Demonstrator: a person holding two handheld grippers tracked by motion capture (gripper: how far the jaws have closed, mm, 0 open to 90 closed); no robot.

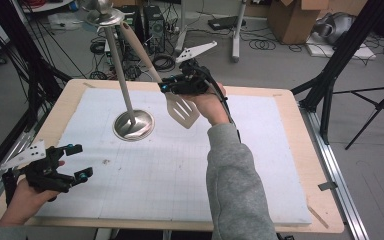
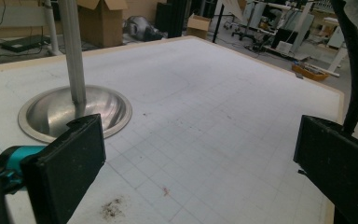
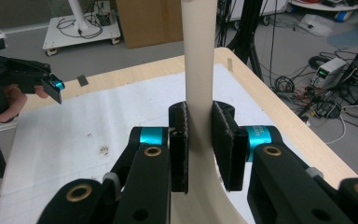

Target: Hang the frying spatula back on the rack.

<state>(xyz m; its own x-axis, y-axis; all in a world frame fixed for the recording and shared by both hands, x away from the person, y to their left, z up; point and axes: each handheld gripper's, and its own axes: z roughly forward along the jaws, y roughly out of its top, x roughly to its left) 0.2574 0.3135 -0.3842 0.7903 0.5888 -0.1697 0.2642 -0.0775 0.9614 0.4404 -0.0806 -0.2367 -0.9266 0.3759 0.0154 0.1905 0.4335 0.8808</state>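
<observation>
From the high view I have the right tool (image 1: 182, 84) clamped on the pale wooden handle of a spatula (image 1: 150, 65), held up in the air over the far half of the desk (image 1: 300, 150). The spatula's long axis runs from about eleven o'clock, where the handle end rises toward the top cap of a metal stand (image 1: 125, 80), down to five o'clock, where the slotted metal blade hangs just below the tool. The stand's round base sits on the white mat at roughly eight o'clock from the blade, near but apart from it. My left tool (image 1: 75, 162) rests low at the near-left corner, jaws spread, nothing in them. It lies well apart from the spatula, so the right hand is the one placed to act, and I judge any hanging or setting move turns on the handle end tipping toward the pole.

In the left gripper view the two black pads (image 2: 70, 168) stand wide apart with bare mat between them. The stand's base (image 2: 74, 112) and pole lie ahead at eleven o'clock.

In the right gripper view the pads (image 3: 179, 149) press both sides of the handle (image 3: 198, 60), which runs straight up to twelve o'clock. The left tool (image 3: 37, 79) shows off at ten o'clock.
</observation>
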